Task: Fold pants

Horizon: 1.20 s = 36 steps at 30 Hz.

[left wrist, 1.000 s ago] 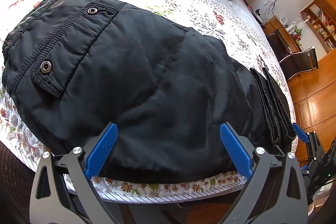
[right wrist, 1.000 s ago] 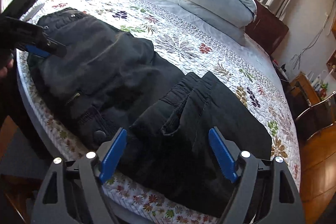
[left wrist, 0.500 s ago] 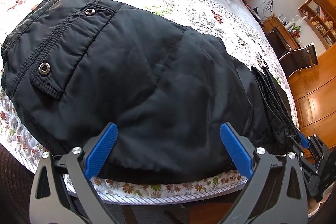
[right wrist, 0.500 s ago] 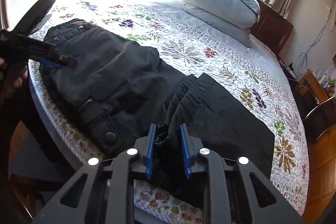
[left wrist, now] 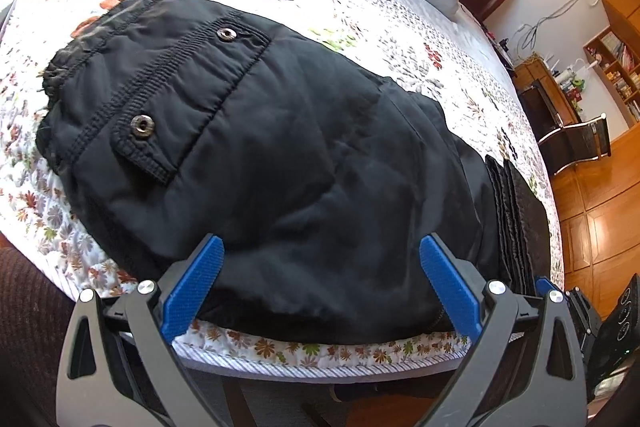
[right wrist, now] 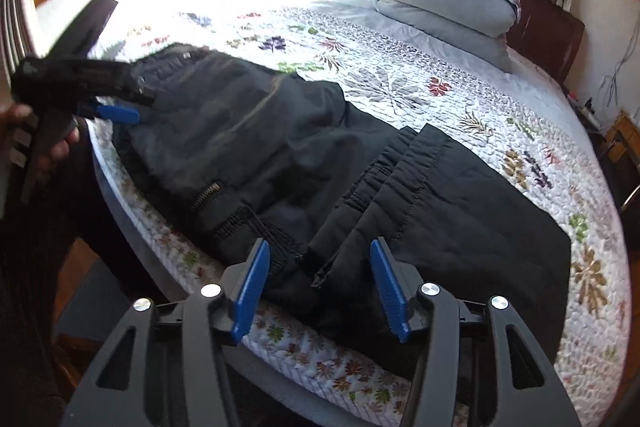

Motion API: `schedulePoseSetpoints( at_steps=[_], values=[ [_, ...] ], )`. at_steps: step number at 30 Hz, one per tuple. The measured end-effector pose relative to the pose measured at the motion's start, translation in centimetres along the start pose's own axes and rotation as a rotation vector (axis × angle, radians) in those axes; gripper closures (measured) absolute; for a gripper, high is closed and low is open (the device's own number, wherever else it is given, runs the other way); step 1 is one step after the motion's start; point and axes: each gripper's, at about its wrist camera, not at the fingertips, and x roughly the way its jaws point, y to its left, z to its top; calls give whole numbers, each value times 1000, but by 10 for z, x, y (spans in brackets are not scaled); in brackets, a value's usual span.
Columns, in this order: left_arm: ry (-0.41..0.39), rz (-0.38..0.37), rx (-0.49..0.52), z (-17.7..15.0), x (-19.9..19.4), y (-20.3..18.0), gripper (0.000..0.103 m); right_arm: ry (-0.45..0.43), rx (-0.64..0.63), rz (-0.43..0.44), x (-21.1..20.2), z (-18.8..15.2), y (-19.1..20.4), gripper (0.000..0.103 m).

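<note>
Pants [right wrist: 280,155], black, padded, lie along the near edge of the quilted bed [right wrist: 400,83], long axis running crosswise in front of both grippers. Waist end with the snap pocket [left wrist: 176,99] sits ahead of the left gripper [left wrist: 320,283]; leg cuffs [right wrist: 384,183], already doubled back onto the legs, sit directly ahead of the right gripper [right wrist: 320,291]. Right is nearer the cuffs. Left jaws spread wide, nothing pinched, fabric edge just beyond the pads. Right jaws have just been opening, now half spread, cuff fold between them but pads not pressing. Judgement: next fold should carry one end along that crosswise axis toward the other.
</note>
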Motion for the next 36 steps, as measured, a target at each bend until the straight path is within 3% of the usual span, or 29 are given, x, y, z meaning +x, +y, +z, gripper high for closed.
schedulePoseSetpoints(
  at_steps=[1, 4, 7, 10, 17, 22, 25, 28, 31, 36],
  values=[
    [-16, 4, -14, 1, -6, 5, 4, -27, 61, 50, -6, 1, -7, 41],
    [-73, 29, -52, 4, -25, 23, 4, -95, 215, 126, -18, 2, -30, 40],
    [-96, 51, -103, 8, -35, 43, 4, -126, 352, 59, -20, 1, -60, 40],
    [-102, 50, -162, 10, -38, 60, 4, -75, 430, -50, -11, -3, -87, 40],
    [-81, 56, -235, 12, -45, 83, 4, 48, 308, -171, 25, -14, -72, 38],
    [-111, 37, -294, 14, -60, 102, 5, -5, 360, -161, 10, -12, -77, 38],
    [-122, -26, -328, 18, -65, 114, 5, -45, 397, -151, -3, -9, -81, 31],
    [-109, -181, -386, 23, -60, 127, 5, -56, 404, -148, -8, -6, -83, 30],
    [-96, -279, -464, 25, -47, 137, 5, -42, 398, -155, -6, -6, -81, 30],
    [-72, -330, -530, 27, -29, 149, 8, -18, 390, -153, 0, -9, -77, 30]
  ],
)
